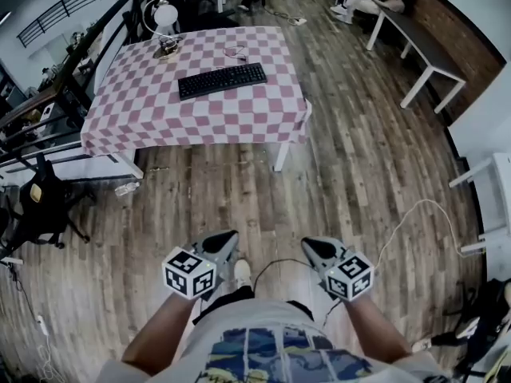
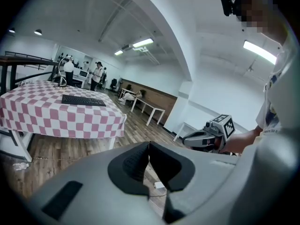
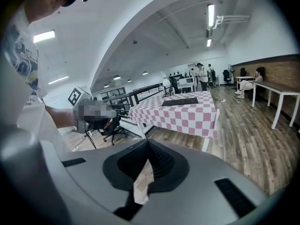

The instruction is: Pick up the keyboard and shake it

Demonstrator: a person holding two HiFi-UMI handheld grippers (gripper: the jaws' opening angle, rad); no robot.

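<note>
I have not started yet. My left gripper and right gripper are squeezed tight, holding nothing. The keyboard lies on the checked table, far ahead of the jaws. Next I should step closer and open the 2 pairs of jaws.

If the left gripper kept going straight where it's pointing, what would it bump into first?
Probably the wooden floor, short of the checkered table; the left gripper tilts downward. Depth is hard to judge.
</note>
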